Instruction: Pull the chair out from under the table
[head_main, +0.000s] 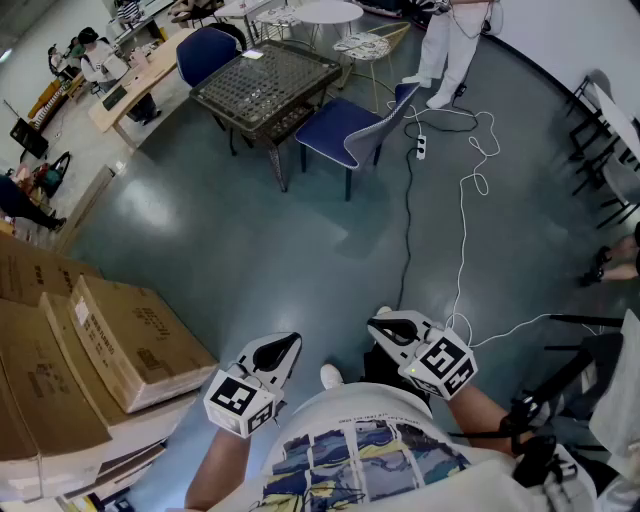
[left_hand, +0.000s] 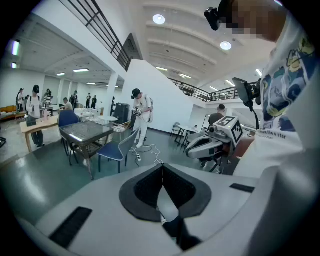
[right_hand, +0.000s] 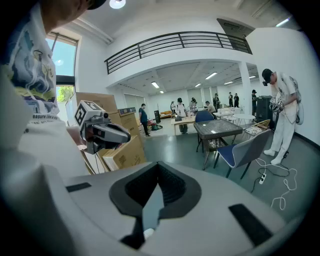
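A chair (head_main: 345, 130) with a blue seat and a grey back stands at the right side of a dark square table (head_main: 265, 85), its seat partly under the top. Both also show in the left gripper view, chair (left_hand: 117, 147) beside table (left_hand: 85, 131), and in the right gripper view, chair (right_hand: 245, 150) beside table (right_hand: 217, 128). My left gripper (head_main: 285, 343) and right gripper (head_main: 385, 322) are held close to my body, far from the chair across bare floor. Each has its jaws shut with nothing between them: left gripper (left_hand: 162, 167), right gripper (right_hand: 158, 165).
Stacked cardboard boxes (head_main: 120, 340) stand at my left. A white cable with a power strip (head_main: 421, 147) trails over the floor to the right of the chair. A person in white (head_main: 450, 50) stands beyond it. A second blue chair (head_main: 205, 50) is behind the table.
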